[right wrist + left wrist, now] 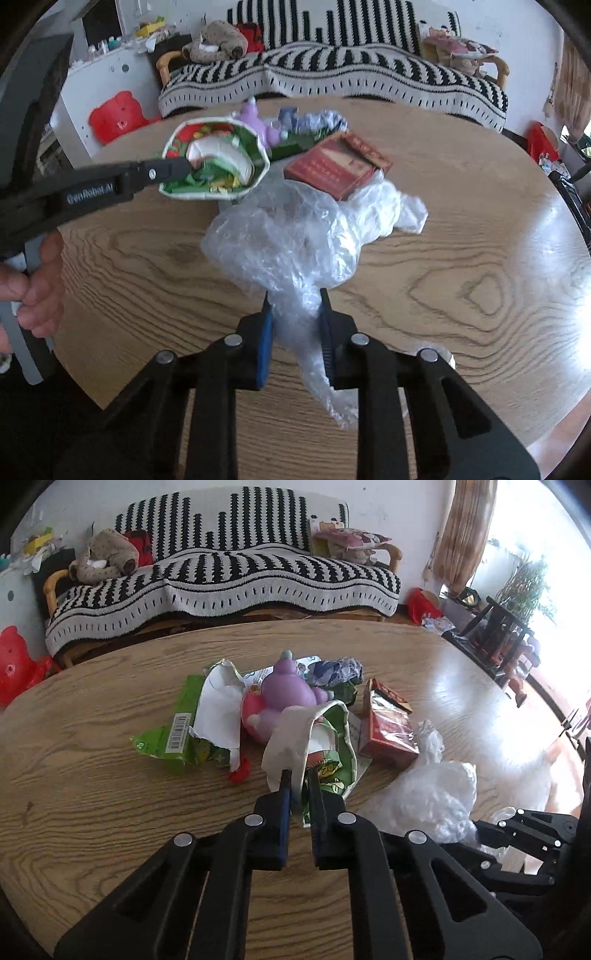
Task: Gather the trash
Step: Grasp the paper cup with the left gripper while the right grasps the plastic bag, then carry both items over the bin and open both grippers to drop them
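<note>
On the wooden surface (461, 258) the right gripper (295, 306) has its jaws clenched on the clear plastic bag (295, 236), while the left gripper (299, 782) grasps a green wrapper (221, 162), lifted; next, probably, into the bag's mouth

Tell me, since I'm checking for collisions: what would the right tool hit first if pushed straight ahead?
The right tool, already shut on the clear plastic bag, would probably drive it into the red box; depth is unclear.
</note>
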Available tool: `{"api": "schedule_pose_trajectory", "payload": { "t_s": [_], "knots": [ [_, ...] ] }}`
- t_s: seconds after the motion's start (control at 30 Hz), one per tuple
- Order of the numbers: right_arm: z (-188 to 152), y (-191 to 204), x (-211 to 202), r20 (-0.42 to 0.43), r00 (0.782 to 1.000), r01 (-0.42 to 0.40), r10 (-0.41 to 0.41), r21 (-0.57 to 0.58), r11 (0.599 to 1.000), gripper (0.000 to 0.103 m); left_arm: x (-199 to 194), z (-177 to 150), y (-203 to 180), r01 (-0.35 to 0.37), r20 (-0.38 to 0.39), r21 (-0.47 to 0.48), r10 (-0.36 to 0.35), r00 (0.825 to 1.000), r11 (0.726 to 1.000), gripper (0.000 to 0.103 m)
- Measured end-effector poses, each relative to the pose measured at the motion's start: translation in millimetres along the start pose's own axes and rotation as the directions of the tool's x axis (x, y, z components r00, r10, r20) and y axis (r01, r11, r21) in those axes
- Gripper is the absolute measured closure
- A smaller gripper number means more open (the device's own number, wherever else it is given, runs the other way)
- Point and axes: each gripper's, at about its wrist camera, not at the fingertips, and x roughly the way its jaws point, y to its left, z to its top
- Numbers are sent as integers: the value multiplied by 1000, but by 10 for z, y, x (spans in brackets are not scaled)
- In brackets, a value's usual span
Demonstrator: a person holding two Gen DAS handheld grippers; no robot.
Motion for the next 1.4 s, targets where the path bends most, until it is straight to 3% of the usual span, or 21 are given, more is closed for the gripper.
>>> {"api": "schedule_pose_trajectory", "payload": {
  "t_s": [0.53,0.9,1.13,1.2,1.4],
  "knots": [
    [-44,-275,-310,47,999,16,-20,75,997,81,-100,38,-74,-2,17,-8,2,1000,1000,95],
    [-415,-1165,-1034,119,985,92,-128,275,957,80,-338,52,-912,124,73,115,-133,988,986,95],
    [-997,-1904,-1621,121,960,175,-254,449,876,80,-334,-199,-1814,260,21,248,-274,962,933,95],
    [-1191,-2089,-1729,104,956,189,-273,492,850,80,-282,-311,-2100,317,-23,268,-323,946,910,95],
    [-1919,-2669,-1956,17,943,246,-331,635,733,80,-151,-683,-2856,421,-129,358,-402,907,833,95]
  ]
}}
